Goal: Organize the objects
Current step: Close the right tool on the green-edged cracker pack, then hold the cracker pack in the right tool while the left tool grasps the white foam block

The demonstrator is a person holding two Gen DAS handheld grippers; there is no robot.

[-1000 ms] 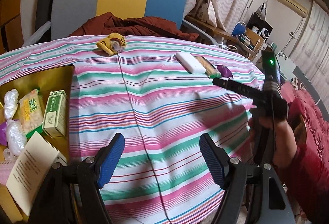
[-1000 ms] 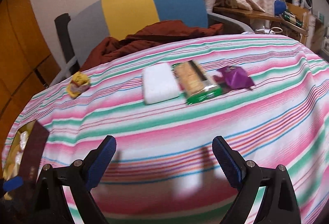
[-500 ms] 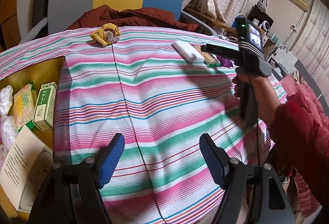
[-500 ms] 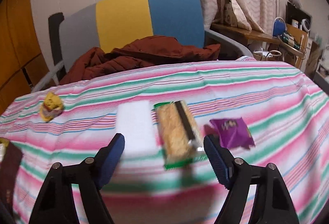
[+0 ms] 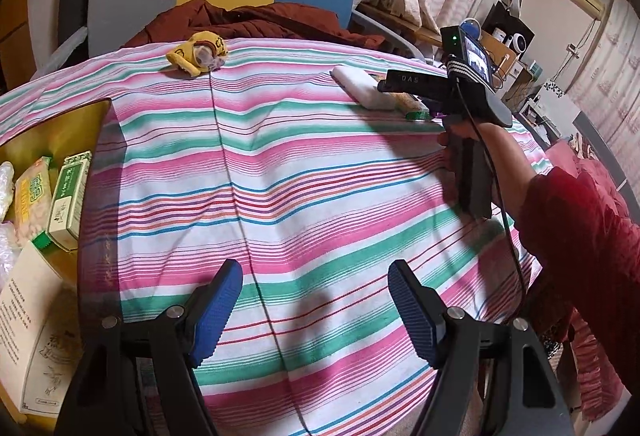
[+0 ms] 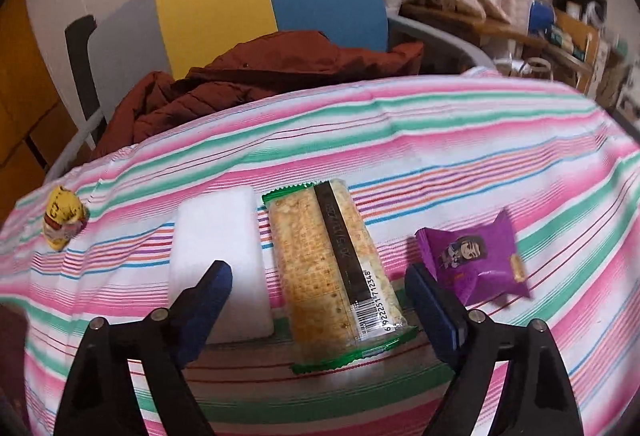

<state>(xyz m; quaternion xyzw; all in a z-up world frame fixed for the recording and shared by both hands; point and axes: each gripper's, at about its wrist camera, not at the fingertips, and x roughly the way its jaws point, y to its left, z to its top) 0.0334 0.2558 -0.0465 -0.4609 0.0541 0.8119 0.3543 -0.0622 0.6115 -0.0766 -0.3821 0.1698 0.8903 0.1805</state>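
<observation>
Cracker pack between spread fingers of right gripper.

cracker packet mostly hidden behind right tongs, shelf clutter blurred

cracker pack: 1 | white block: 1 | purple packet: 1 | yellow toy: 1

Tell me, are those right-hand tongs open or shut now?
Open. The right tongs stand wide apart, blue pads either side of the cracker packet, not touching it.
</observation>
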